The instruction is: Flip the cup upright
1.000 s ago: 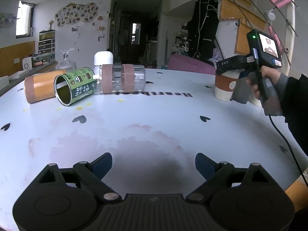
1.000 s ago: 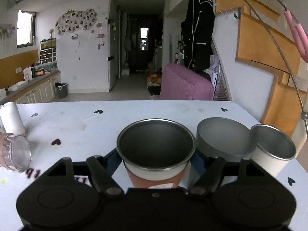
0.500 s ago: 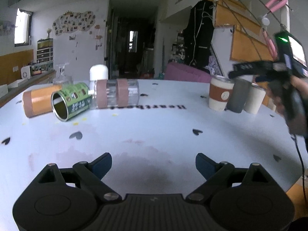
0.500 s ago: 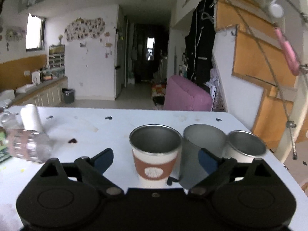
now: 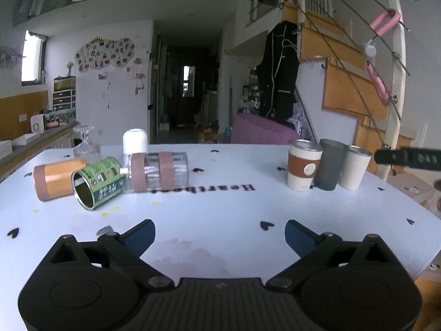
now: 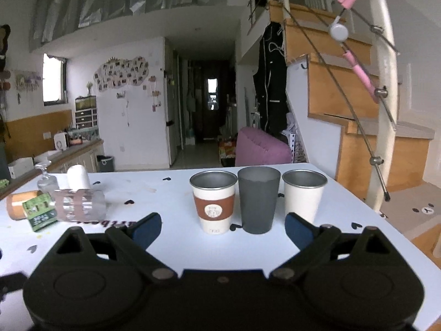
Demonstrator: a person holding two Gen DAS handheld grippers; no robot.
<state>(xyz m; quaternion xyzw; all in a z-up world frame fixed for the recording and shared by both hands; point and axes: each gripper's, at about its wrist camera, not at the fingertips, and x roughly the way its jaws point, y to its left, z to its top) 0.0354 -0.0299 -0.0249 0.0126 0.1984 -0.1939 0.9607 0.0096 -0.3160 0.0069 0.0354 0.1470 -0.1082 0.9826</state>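
Note:
Three cups stand upright in a row on the white table (image 5: 220, 201): a white cup with a brown sleeve (image 6: 213, 201), a dark grey cup (image 6: 258, 200) and a white cup (image 6: 303, 194). They also show in the left wrist view, where the sleeve cup (image 5: 303, 165) is leftmost. On the left, an orange cup (image 5: 56, 178), a green tin (image 5: 97, 183) and a clear cup with brown bands (image 5: 158, 172) lie on their sides. My left gripper (image 5: 219, 235) is open and empty, well short of them. My right gripper (image 6: 222, 229) is open and empty, just before the upright cups.
An upside-down white cup (image 5: 134, 142) and an upside-down glass (image 5: 85, 144) stand behind the lying cups. The right gripper's body (image 5: 408, 158) pokes in at the right edge of the left wrist view. The table's right edge (image 6: 366, 209) drops to the floor.
My right gripper let go of the sleeve cup, opened and drew back and up from it. My left gripper rose a little; the lying cups have not moved.

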